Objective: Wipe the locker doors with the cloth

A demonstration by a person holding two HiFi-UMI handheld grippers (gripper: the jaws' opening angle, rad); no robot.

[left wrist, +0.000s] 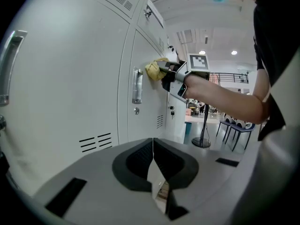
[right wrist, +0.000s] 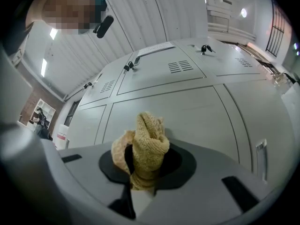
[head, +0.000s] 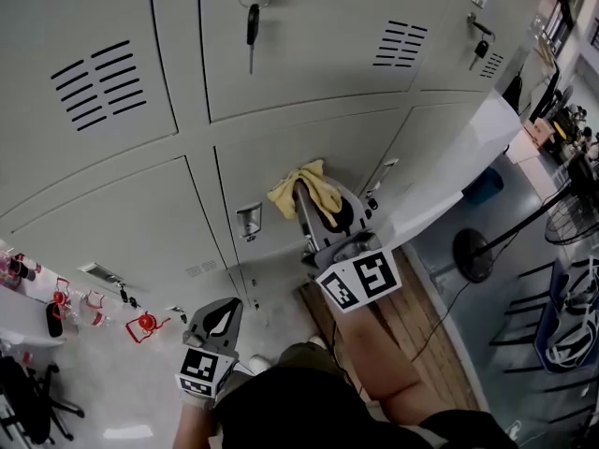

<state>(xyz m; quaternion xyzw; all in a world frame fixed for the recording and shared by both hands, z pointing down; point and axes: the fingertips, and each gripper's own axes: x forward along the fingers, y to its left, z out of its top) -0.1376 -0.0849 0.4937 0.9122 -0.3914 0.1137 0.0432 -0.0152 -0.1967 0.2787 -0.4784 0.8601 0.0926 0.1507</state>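
Grey locker doors fill the head view from nine round to two o'clock. The right hand-held gripper reaches to the middle of that view, at the lower centre door. Its jaws pinch a bunched yellow cloth, whose loose folds lie against the door panel, at two o'clock from the recessed handle. The left hand-held gripper hangs at seven o'clock, apart from the lockers, its jaws pressed together on nothing. A key dangles from the upper door's lock at twelve o'clock.
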